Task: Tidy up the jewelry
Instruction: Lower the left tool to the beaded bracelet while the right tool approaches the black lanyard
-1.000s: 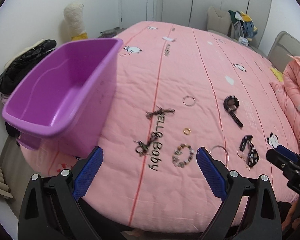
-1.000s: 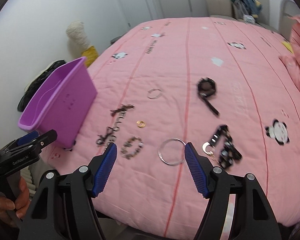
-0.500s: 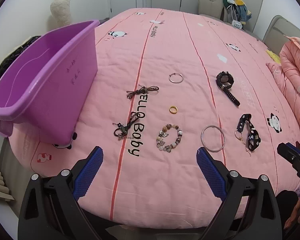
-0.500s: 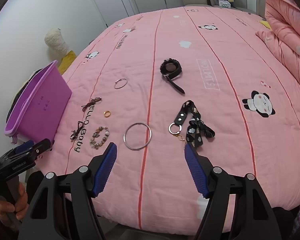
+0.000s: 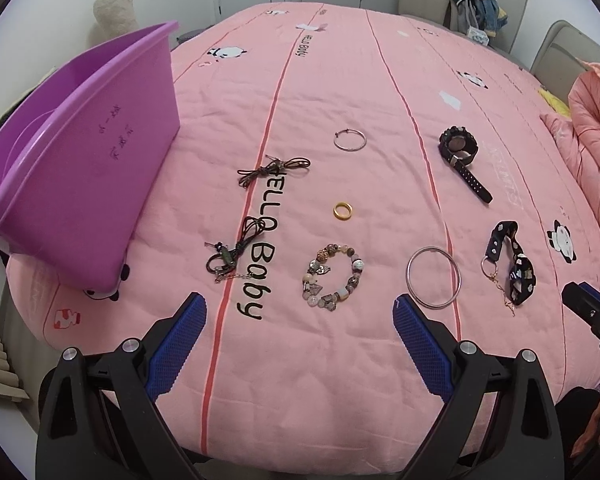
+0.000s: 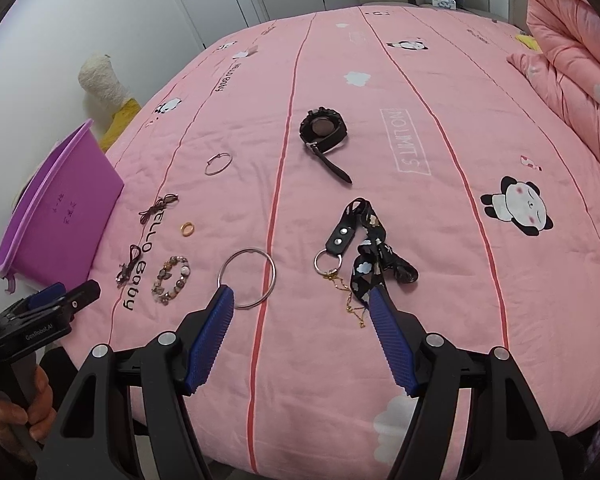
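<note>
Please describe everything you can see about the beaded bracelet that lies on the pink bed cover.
The beaded bracelet is a closed loop of mixed beads, brown, pale pink, white and clear, with a few silver-looking charms. It lies flat on the pink quilt, just right of the printed word "Baby". The gold ring lies beyond it, the large silver bangle to its right, apart from it. Nothing touches it but the quilt; both open grippers are clear of it.

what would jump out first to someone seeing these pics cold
A big purple plastic bin sits at the left edge of a pink panda-print bedspread. Jewelry lies spread out beside it: a beaded bracelet, a silver bangle, a gold ring and a black watch. The open left gripper and right gripper frame the near edge, holding nothing.
</note>
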### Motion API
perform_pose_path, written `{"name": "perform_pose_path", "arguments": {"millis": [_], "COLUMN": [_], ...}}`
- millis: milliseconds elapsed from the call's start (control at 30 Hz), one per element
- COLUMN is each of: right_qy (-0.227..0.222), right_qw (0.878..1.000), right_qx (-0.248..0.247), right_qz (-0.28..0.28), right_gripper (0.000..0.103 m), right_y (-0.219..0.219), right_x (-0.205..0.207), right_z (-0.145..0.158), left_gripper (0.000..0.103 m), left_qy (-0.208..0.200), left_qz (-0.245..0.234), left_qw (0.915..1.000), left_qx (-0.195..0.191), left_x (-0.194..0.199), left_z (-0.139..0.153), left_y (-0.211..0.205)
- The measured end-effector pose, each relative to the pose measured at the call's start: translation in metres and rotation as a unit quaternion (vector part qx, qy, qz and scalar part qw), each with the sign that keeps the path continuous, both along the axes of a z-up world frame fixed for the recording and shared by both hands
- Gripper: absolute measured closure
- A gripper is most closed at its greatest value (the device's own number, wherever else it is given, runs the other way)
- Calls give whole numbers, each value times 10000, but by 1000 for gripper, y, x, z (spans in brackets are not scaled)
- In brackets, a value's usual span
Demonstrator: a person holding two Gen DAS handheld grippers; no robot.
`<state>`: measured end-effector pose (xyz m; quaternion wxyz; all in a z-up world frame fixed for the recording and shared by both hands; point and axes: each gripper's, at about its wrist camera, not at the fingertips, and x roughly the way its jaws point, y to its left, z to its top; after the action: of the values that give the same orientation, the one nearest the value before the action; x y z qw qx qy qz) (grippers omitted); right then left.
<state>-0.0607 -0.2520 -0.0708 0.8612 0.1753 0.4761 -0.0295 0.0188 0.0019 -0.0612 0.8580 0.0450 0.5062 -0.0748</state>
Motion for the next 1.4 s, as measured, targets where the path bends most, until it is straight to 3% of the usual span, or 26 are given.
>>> {"name": "perform_pose_path", "arguments": {"millis": [1400], "right_qy": [502], "right_qw": [9983], "right_qx": [123], "right_qz": [-272], "right_gripper": [36], "right_y": [-49], "right_x": [45], "right_z": [-73], "left_gripper": [10], "left_qy": [612], "left_qz": [44], "left_qw": [9980], "left_qx": [124], "left_x": [45], "left_z": [-76], "left_y": [-20]}}
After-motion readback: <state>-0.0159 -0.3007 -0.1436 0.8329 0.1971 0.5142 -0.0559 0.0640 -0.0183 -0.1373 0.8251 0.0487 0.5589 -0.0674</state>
